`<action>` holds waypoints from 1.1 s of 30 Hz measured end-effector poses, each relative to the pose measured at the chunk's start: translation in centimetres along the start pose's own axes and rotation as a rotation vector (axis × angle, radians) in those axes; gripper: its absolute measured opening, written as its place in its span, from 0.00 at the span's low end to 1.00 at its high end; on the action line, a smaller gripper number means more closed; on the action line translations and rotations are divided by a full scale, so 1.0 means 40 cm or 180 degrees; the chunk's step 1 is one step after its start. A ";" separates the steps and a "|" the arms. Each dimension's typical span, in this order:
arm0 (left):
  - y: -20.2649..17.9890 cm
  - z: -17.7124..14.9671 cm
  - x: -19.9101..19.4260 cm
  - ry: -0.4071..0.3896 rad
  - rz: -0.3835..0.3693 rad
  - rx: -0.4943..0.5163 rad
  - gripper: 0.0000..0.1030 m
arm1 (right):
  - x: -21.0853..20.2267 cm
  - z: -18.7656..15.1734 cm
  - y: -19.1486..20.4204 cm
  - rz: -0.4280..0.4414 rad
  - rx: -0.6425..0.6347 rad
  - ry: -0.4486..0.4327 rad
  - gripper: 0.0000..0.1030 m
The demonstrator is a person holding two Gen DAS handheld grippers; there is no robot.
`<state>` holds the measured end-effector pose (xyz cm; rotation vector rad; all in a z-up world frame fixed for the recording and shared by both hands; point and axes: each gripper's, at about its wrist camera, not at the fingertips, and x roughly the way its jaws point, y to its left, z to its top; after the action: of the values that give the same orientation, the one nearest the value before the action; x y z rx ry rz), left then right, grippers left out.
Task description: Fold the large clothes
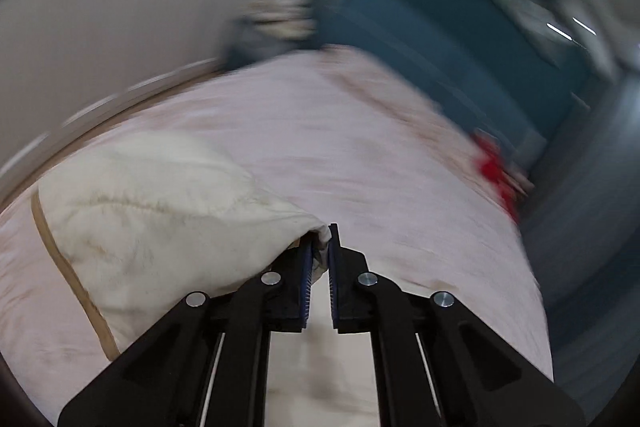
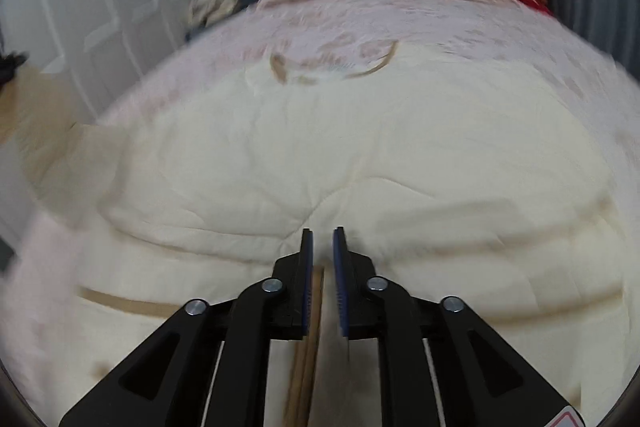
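Quilt [image 1: 152, 211] corner is clamped in left gripper [image 1: 319, 247]; right gripper [image 2: 323, 239] jaws slightly apart, empty. Corner should be carried across evenly, edges aligned.

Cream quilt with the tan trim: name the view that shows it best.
The right wrist view: the cream quilt fills it, folds and tan trim visible. The left wrist view shows only one blurred corner, pinched in the left gripper.
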<state>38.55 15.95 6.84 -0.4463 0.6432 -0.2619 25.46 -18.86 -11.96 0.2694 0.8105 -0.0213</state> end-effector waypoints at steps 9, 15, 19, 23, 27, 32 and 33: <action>-0.494 -0.439 0.206 0.1076 -0.0767 0.0430 0.62 | -0.239 -0.095 -0.163 -0.0275 0.0115 0.0067 0.46; -0.337 -0.572 0.260 0.1357 -0.0699 -0.0512 0.66 | -0.282 -0.107 -0.284 -0.0360 0.0376 0.0170 0.54; -0.170 -0.523 0.214 0.1085 -0.0348 -0.0834 0.66 | -0.266 -0.053 -0.332 -0.0204 0.0600 0.0114 0.54; -0.003 -0.449 0.198 0.0887 -0.0058 -0.1194 0.66 | -0.207 0.064 -0.348 -0.0085 0.0745 -0.0044 0.59; 0.139 -0.431 0.213 0.0855 0.0069 -0.1673 0.65 | -0.115 0.159 -0.353 -0.0390 0.0647 -0.0043 0.64; 0.196 -0.443 0.232 0.0895 0.0067 -0.1880 0.62 | -0.011 0.204 -0.368 -0.0518 0.0631 0.0161 0.64; 0.203 -0.447 0.237 0.0897 0.0072 -0.1870 0.61 | 0.004 0.205 -0.375 -0.0480 0.0694 0.0216 0.64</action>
<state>35.44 13.87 -14.64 -0.9756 1.0046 -0.1094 29.58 -35.32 -10.14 0.4159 0.8957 -0.2444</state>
